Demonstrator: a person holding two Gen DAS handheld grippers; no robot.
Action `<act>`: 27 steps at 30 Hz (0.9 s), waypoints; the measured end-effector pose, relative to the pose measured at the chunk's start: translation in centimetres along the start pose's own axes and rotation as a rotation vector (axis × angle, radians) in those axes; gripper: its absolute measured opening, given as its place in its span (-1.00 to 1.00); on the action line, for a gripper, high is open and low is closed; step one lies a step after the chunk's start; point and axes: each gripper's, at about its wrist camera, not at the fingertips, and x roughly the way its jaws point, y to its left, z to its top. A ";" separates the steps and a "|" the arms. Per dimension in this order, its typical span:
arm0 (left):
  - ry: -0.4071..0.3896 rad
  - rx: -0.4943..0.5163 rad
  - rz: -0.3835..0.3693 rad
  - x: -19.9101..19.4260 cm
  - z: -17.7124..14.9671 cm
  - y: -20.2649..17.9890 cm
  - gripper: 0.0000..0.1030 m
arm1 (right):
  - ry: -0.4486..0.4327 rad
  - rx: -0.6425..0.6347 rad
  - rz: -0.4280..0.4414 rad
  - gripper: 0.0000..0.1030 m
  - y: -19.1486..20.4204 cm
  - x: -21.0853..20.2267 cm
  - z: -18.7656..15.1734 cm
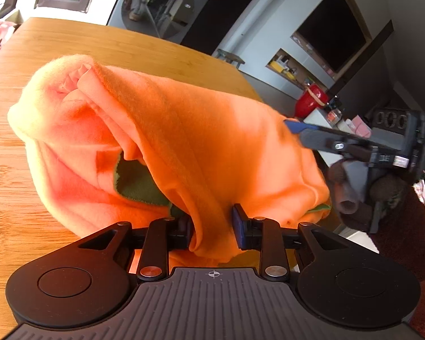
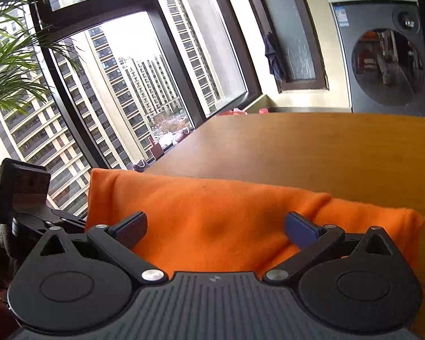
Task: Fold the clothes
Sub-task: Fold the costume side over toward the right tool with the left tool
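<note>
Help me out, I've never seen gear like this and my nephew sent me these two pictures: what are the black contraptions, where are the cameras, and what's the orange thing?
Each black contraption is a hand-held two-finger gripper; a person holds one in each hand. A wide-angle camera sits on each, looking forward along its fingers. One picture is from the left gripper, the other from the right gripper. The orange thing is an orange fleece garment with a green patch showing, bunched up on a wooden table. The left gripper is pinched on a fold of it. The right gripper's jaws stand wide open over the fabric, gripping nothing. Behind the table is a washing machine.
</note>
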 end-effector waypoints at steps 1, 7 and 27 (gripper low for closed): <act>-0.012 0.019 -0.019 -0.9 0.0 -0.3 -0.12 | 0.025 0.015 -0.018 1.00 -0.4 1.2 -0.8; -0.212 0.110 -0.152 -6.3 2.0 -3.1 0.36 | -0.013 -0.160 -0.127 1.00 2.0 1.6 -3.6; -0.078 -0.274 -0.091 1.8 1.0 6.0 0.53 | 0.031 -0.363 -0.370 1.00 1.7 0.5 -1.6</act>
